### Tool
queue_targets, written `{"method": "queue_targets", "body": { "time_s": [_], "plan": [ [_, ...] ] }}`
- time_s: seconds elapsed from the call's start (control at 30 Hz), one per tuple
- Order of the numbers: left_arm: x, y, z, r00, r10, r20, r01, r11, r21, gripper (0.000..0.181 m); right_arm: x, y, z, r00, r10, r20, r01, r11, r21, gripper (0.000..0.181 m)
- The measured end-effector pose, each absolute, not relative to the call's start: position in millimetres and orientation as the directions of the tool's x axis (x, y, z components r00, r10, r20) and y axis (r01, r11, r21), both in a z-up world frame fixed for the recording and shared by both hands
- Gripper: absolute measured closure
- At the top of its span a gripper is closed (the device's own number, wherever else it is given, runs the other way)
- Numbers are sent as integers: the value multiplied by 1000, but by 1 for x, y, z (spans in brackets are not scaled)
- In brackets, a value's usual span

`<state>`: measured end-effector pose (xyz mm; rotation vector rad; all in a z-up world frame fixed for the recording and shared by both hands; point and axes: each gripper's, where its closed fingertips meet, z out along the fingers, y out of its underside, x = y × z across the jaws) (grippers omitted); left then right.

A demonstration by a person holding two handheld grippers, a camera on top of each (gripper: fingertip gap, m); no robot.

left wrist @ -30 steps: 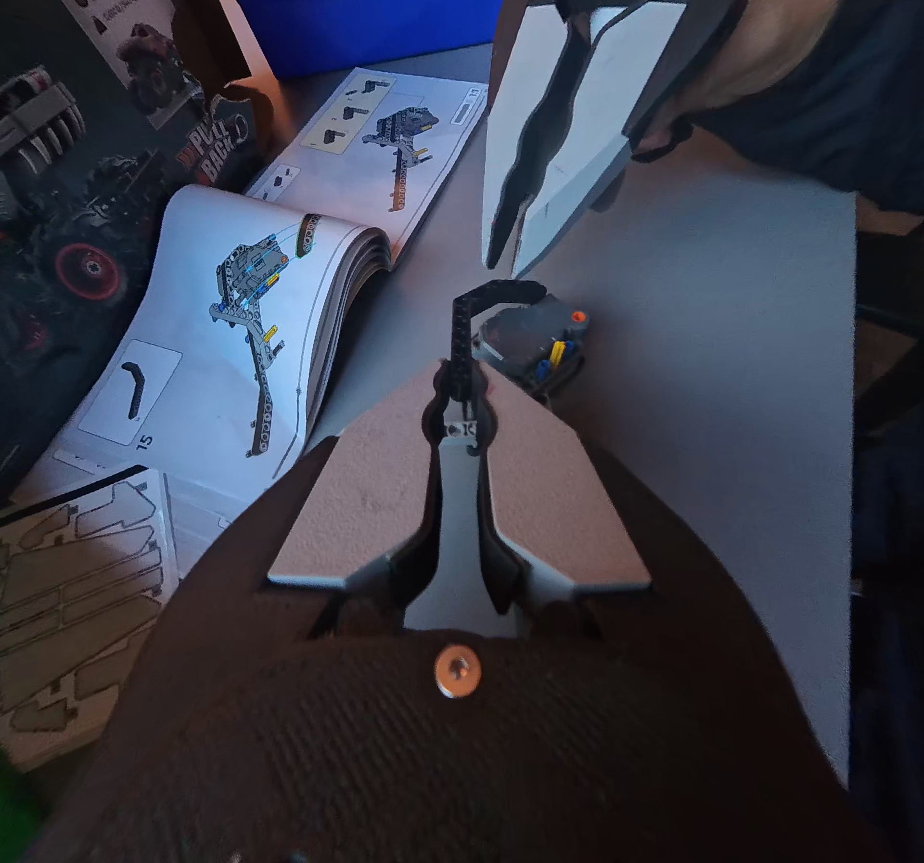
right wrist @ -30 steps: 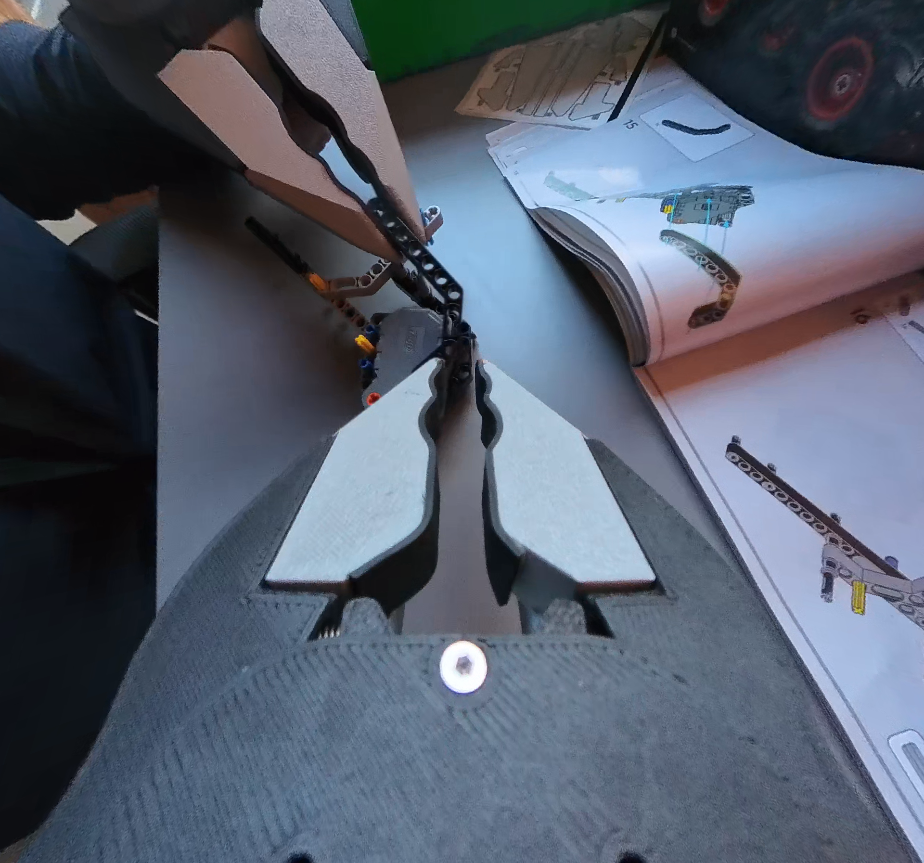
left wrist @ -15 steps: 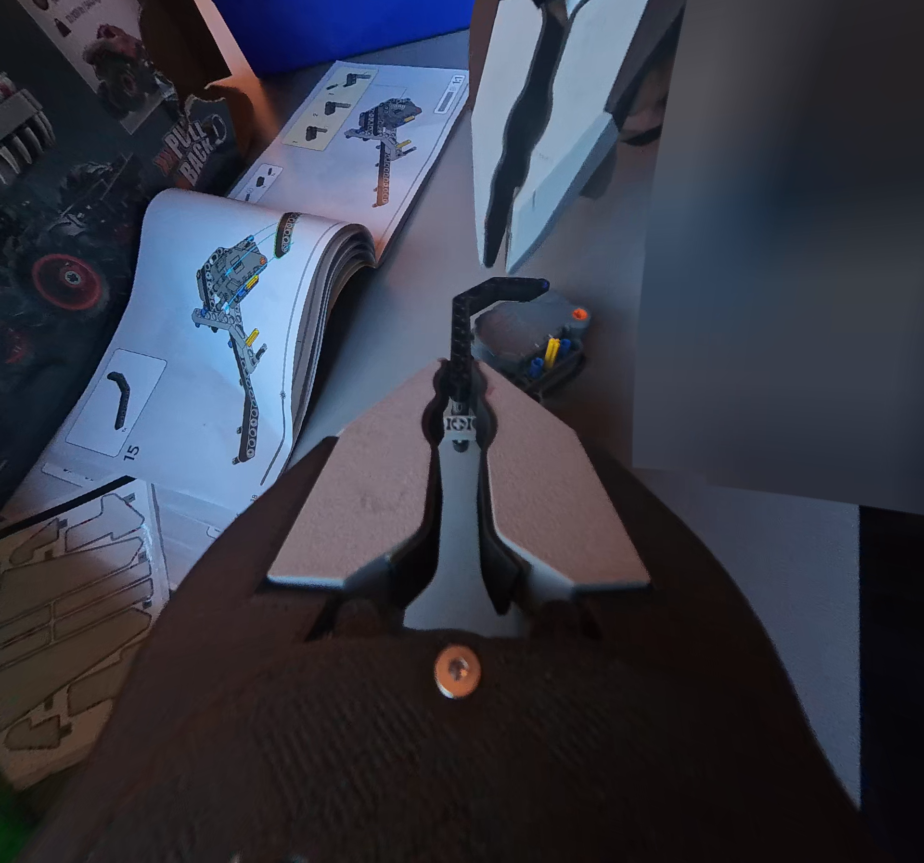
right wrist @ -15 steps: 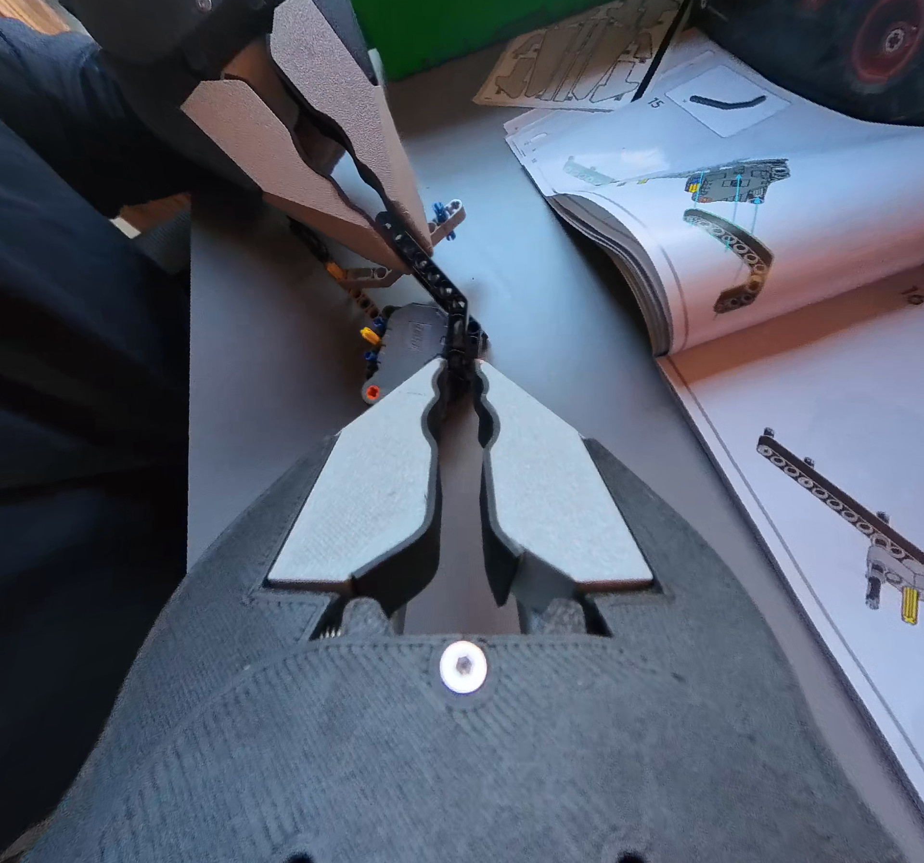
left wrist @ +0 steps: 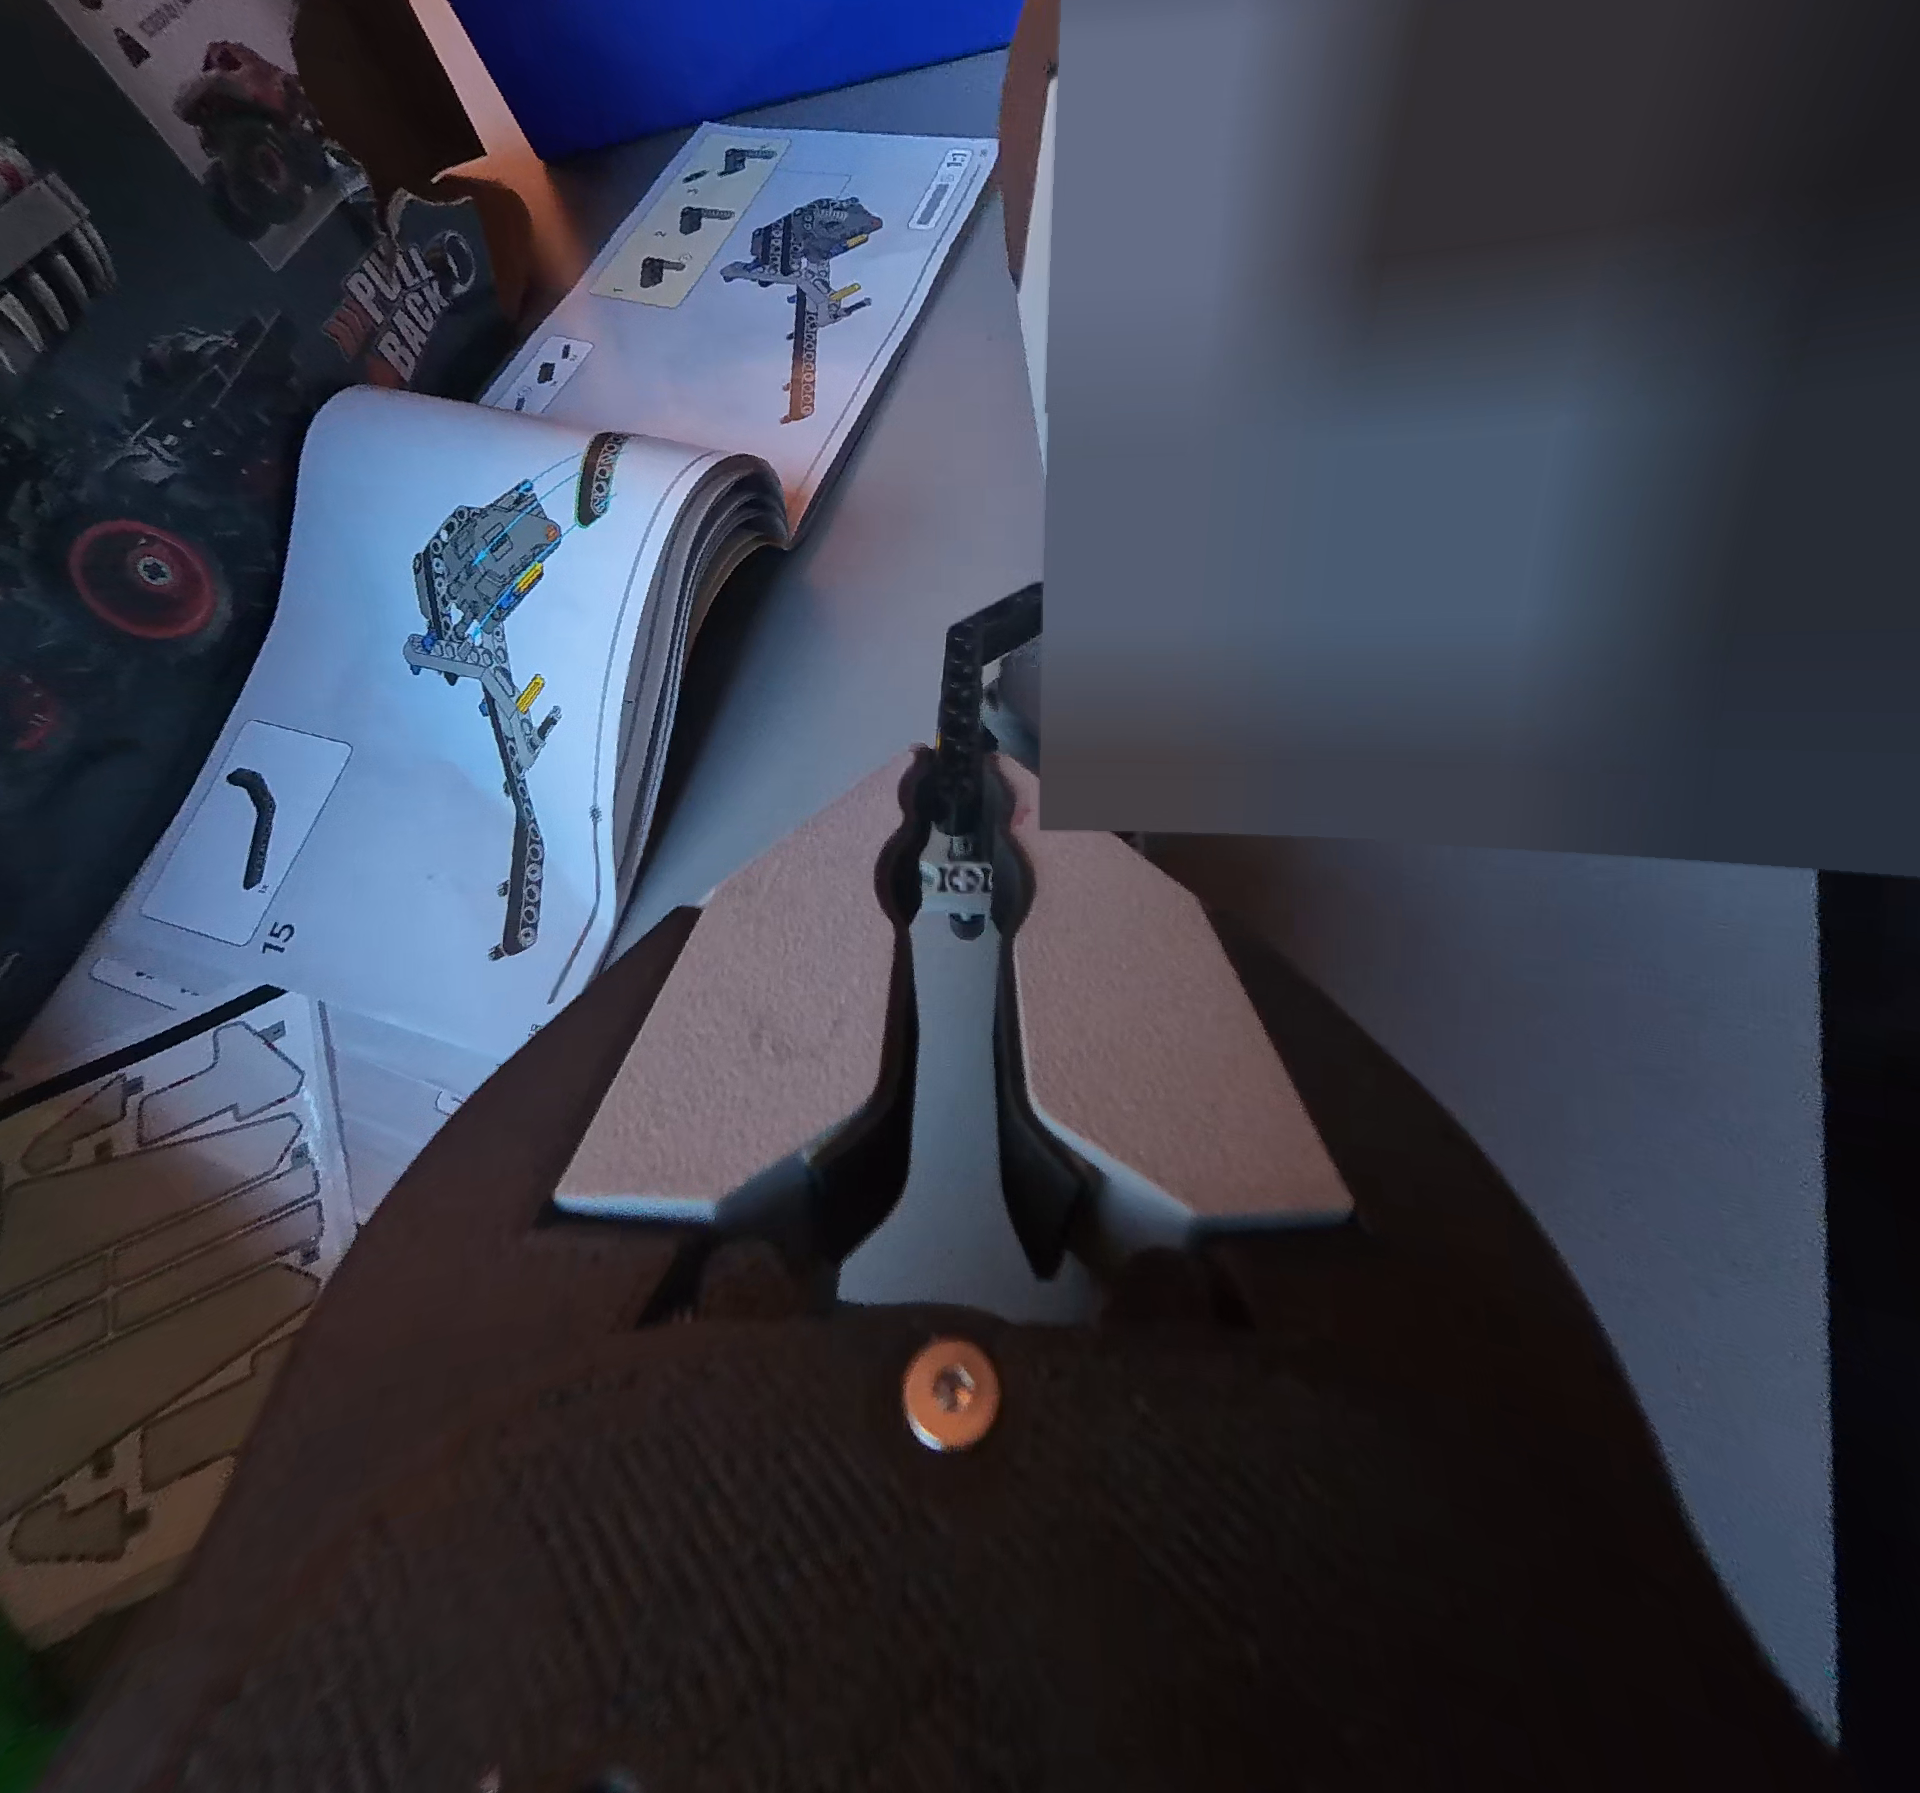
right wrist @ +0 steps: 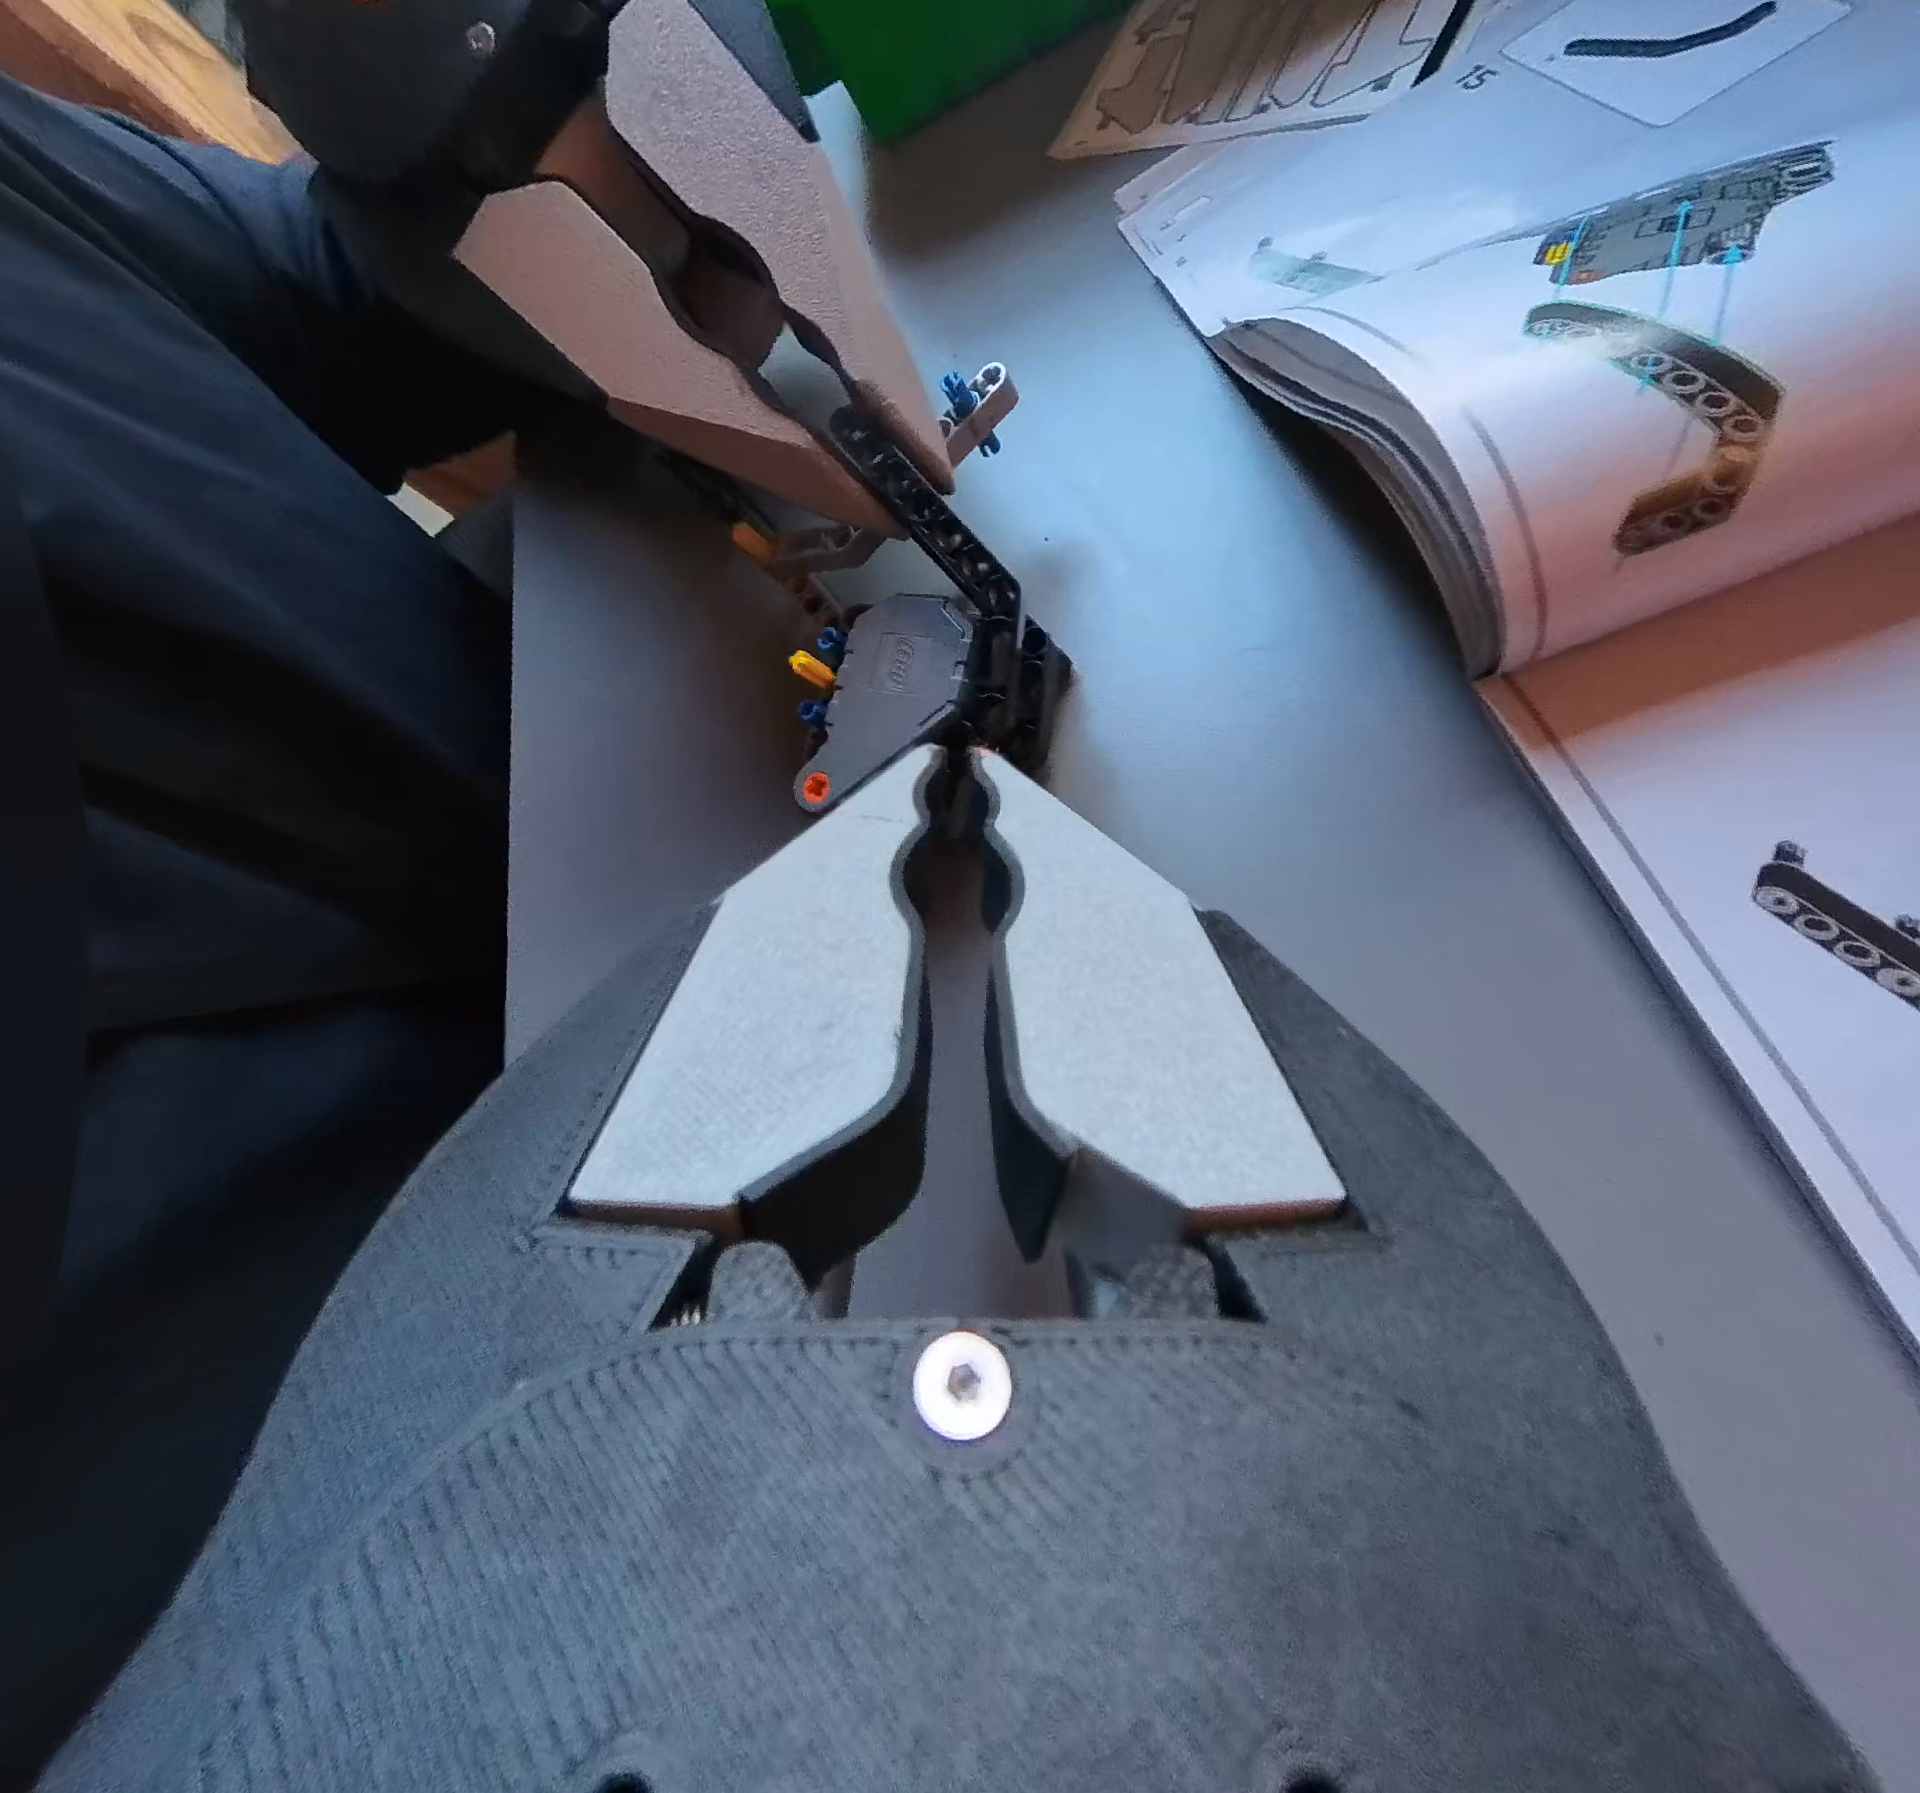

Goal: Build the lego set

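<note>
Gripping bent black beam [left wrist: 961, 704], left gripper [left wrist: 961, 808]

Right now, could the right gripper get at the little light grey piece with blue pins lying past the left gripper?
Probably not directly. The right gripper is shut on the bent black beam, which the left gripper also holds, and that gripper sits between it and the grey piece with blue pins on the table.

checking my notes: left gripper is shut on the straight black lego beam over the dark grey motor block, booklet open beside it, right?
One detail is wrong: the black lego beam is bent at an angle, not straight, as the right wrist view shows. The left gripper is shut on it above the dark grey motor block, with the open white instruction booklet beside it.
</note>
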<state>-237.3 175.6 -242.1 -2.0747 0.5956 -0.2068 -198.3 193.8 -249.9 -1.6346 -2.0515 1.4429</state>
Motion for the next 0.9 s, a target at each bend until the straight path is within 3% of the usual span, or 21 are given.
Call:
{"method": "queue_targets", "body": {
  "time_s": [0.03,0.33,0.6,0.9],
  "plan": [
    [-238,176,-242,869,-488,-85,-332,-445,-832,177,-198,193,-250,-399,814,-422,672,-54,-739,181],
    [-240,172,-244,855,-507,-107,-366,-445,-817,176,-200,193,-242,-421,826,-375,630,-31,-776,181],
    [-239,170,-247,845,-524,-109,-380,-445,-811,178,-200,186,-247,-462,855,-238,599,102,-794,181],
    [-241,171,-246,851,-516,-91,-362,-454,-814,178,-200,194,-241,-431,846,-315,611,16,-792,181]
  ]
}}
